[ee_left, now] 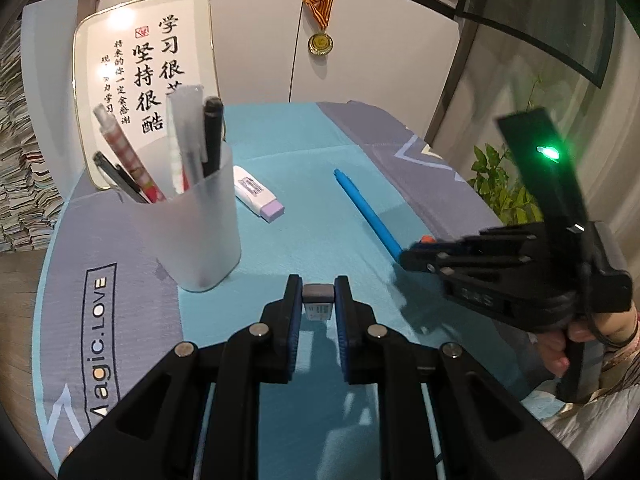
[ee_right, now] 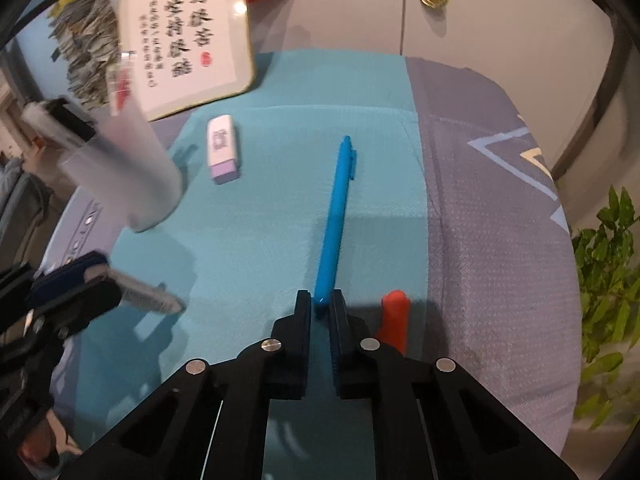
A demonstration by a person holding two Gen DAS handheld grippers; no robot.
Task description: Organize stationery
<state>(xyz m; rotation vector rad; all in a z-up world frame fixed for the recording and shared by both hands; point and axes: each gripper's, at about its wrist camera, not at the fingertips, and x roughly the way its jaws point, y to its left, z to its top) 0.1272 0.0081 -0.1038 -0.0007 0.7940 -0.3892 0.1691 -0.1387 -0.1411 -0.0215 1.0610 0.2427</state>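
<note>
Left gripper [ee_left: 318, 296]: jaws clamped on a small grey eraser [ee_left: 318, 293], held above the near part of the teal mat [ee_left: 304, 208]. Right gripper [ee_right: 321, 304]: jaws closed on the near end of a blue pen [ee_right: 335, 216], which points toward the mat's far edge. An orange object [ee_right: 394, 316] lies just right of it. Farther back: translucent pen cup [ee_left: 192, 224] at the mat's left edge; white-and-purple eraser [ee_left: 258, 199] beside it; framed calligraphy board [ee_left: 148, 92] behind.
</note>
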